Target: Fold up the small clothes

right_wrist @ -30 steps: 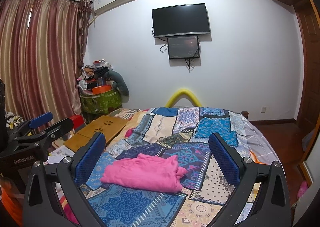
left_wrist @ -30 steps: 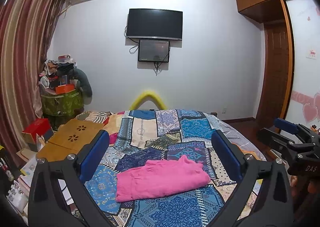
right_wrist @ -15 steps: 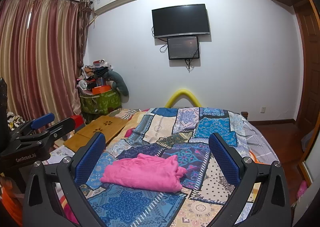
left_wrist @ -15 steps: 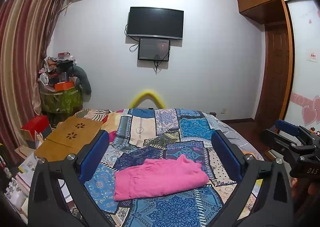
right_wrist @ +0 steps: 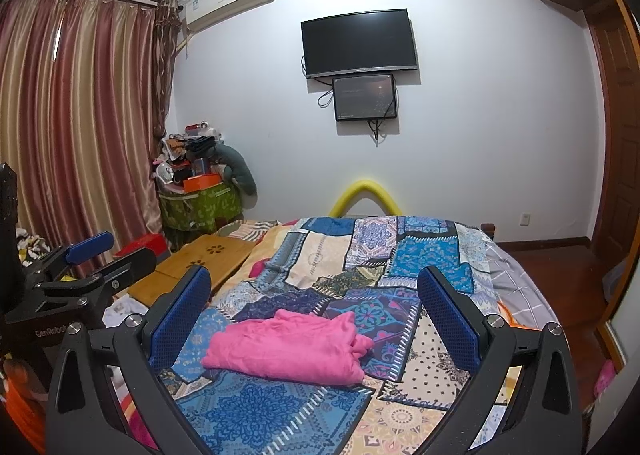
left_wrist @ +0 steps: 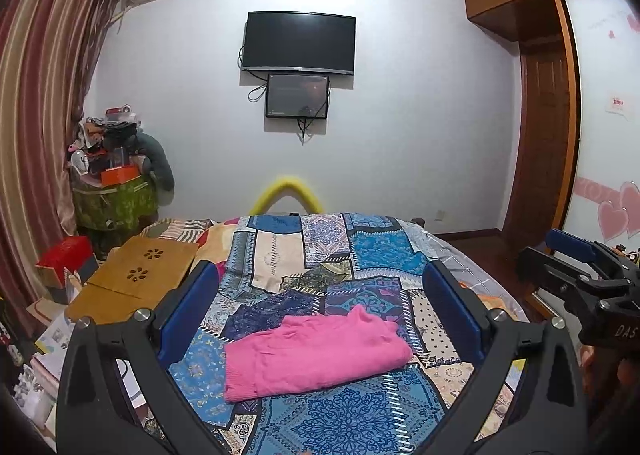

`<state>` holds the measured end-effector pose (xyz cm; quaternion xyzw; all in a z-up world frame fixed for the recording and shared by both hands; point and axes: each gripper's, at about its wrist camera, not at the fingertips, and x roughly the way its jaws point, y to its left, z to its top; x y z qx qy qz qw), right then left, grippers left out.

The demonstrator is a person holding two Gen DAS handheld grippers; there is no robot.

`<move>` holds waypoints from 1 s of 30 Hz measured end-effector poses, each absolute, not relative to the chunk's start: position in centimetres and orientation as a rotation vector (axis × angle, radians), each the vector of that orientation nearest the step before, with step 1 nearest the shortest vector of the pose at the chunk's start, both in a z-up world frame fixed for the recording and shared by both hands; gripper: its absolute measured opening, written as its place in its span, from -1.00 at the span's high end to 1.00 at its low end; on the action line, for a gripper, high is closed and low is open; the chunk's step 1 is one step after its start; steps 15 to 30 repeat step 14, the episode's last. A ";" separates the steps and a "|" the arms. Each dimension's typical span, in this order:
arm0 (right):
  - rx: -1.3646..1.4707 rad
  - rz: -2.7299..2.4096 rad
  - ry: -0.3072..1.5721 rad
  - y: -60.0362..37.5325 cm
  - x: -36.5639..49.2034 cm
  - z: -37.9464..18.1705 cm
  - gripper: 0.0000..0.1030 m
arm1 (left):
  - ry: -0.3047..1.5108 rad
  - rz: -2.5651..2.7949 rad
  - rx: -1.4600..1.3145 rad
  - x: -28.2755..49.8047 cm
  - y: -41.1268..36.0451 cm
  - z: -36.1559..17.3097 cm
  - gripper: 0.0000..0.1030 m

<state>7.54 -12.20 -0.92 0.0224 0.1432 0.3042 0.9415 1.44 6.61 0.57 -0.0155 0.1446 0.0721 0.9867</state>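
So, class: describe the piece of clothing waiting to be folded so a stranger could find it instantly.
Start at the bed under the wall-mounted television, covered by a blue patchwork quilt. On its near half lies a pink garment, the only plain, single-coloured cloth on that busy pattern.

Pink garment (left_wrist: pixel 316 355): soft knit fabric, folded into a compact, roughly rectangular bundle. It lies flat on the patchwork bedspread (left_wrist: pixel 360 255), near the bed's close end. In the left wrist view its long axis runs from 8 o'clock to 2 o'clock. In the right wrist view, loose bunched folds show at its 3 o'clock end.
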 end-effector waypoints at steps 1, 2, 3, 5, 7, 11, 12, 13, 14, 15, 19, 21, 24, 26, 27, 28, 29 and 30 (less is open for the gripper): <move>0.046 0.620 0.292 -12.2 7.5 -0.9 -0.99 | 0.292 0.142 -0.032 1.4 6.6 0.6 -0.99; 0.046 0.621 0.291 -12.2 7.6 -0.9 -0.99 | 0.292 0.141 -0.032 1.4 6.6 0.6 -0.99; 0.046 0.621 0.291 -12.2 7.5 -0.9 -0.99 | 0.293 0.139 -0.032 1.4 6.5 0.6 -0.99; 0.047 0.620 0.292 -12.2 7.6 -0.9 -0.99 | 0.293 0.138 -0.029 1.5 6.4 0.6 -0.99; 0.047 0.620 0.293 -12.2 7.6 -0.9 -0.99 | 0.293 0.137 -0.026 1.4 6.3 0.6 -0.99; 0.049 0.619 0.296 -12.2 7.6 -0.9 -0.99 | 0.292 0.136 -0.025 1.4 6.3 0.6 -0.99; 0.049 0.620 0.297 -12.2 7.6 -0.8 -0.99 | 0.293 0.135 -0.024 1.4 6.3 0.6 -0.99; 0.049 0.619 0.298 -12.1 7.6 -0.8 -0.99 | 0.294 0.136 -0.025 1.4 6.3 0.6 -0.99; 0.049 0.620 0.298 -12.1 7.6 -0.8 -0.99 | 0.294 0.135 -0.024 1.4 6.3 0.6 -0.99; 0.049 0.620 0.298 -12.1 7.6 -0.8 -0.99 | 0.294 0.135 -0.024 1.4 6.3 0.6 -0.99; 0.049 0.620 0.298 -12.1 7.6 -0.8 -0.99 | 0.294 0.135 -0.024 1.4 6.3 0.6 -0.99; 0.049 0.620 0.298 -12.1 7.6 -0.8 -0.99 | 0.294 0.135 -0.024 1.4 6.3 0.6 -0.99; 0.049 0.620 0.298 -12.1 7.6 -0.8 -0.99 | 0.294 0.135 -0.024 1.4 6.3 0.6 -0.99; 0.049 0.620 0.298 -12.1 7.6 -0.8 -0.99 | 0.294 0.135 -0.024 1.4 6.3 0.6 -0.99; 0.049 0.620 0.298 -12.1 7.6 -0.8 -0.99 | 0.294 0.135 -0.024 1.4 6.3 0.6 -0.99; 0.049 0.620 0.298 -12.1 7.6 -0.8 -0.99 | 0.294 0.135 -0.024 1.4 6.3 0.6 -0.99; 0.049 0.620 0.298 -12.1 7.6 -0.8 -0.99 | 0.294 0.135 -0.024 1.4 6.3 0.6 -0.99; 0.049 0.620 0.298 -12.1 7.6 -0.8 -0.99 | 0.294 0.135 -0.024 1.4 6.3 0.6 -0.99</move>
